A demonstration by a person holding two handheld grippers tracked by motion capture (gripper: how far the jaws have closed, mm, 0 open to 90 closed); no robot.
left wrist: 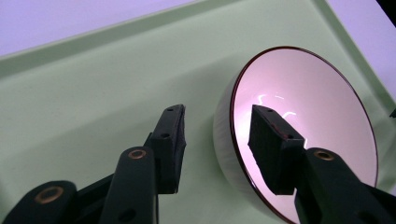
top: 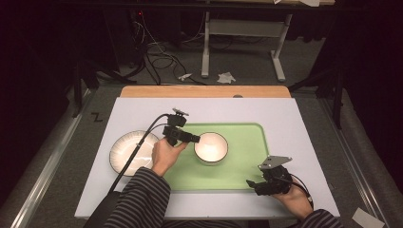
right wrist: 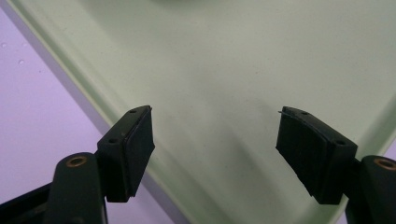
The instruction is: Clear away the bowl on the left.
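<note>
Left gripper [top: 196,138] open astride near-left rim of bowl [top: 211,147] on tray [top: 247,161], apparently just set down. Right gripper [top: 251,184] open, empty, parked over tray's near-right corner.

A white plate [top: 129,152] with a dark rim lies on the white tabletop [top: 294,123], just left of the green tray and clear of it. Beyond the white surface a strip of bare wooden board [top: 204,91] runs along the far edge. On the grey floor behind stand the pale legs of another table [top: 205,52], with a tangle of dark cables [top: 157,54] to their left and crumpled scraps of paper [top: 226,77] lying between them.
</note>
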